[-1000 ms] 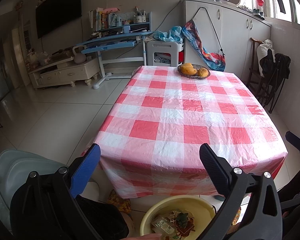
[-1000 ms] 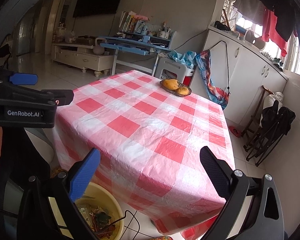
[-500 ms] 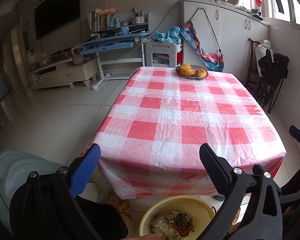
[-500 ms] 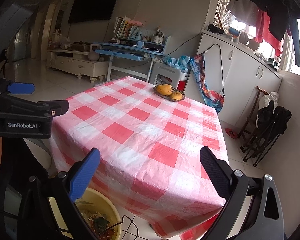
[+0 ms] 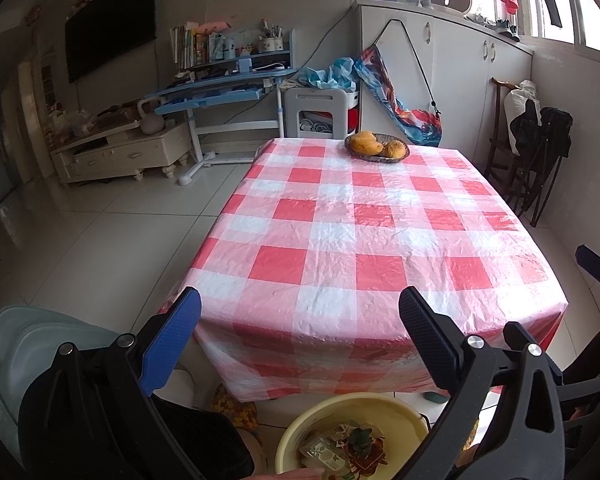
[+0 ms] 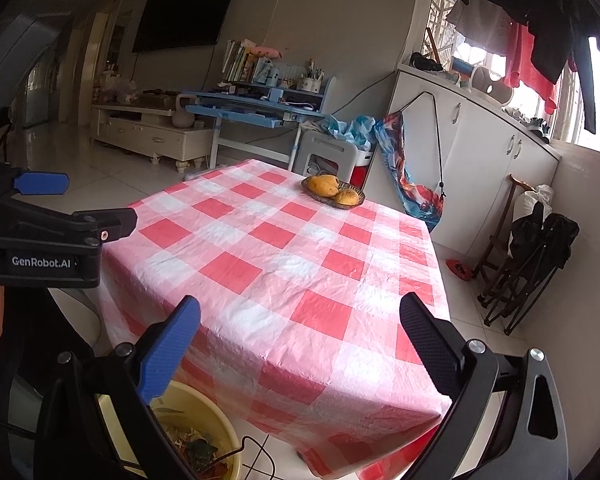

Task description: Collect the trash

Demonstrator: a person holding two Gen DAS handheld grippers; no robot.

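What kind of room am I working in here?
Most likely a home living and dining room: a table under a checked cloth with a fruit basket, a wall TV over a low cabinet, and a child's blue desk with books.

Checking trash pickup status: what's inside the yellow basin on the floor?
The yellow basin holds mixed trash: a clear plastic wrapper, a dark green scrap and reddish paper bits. The left gripper frame covers its right side, and whatever lies under the top layer is hidden.
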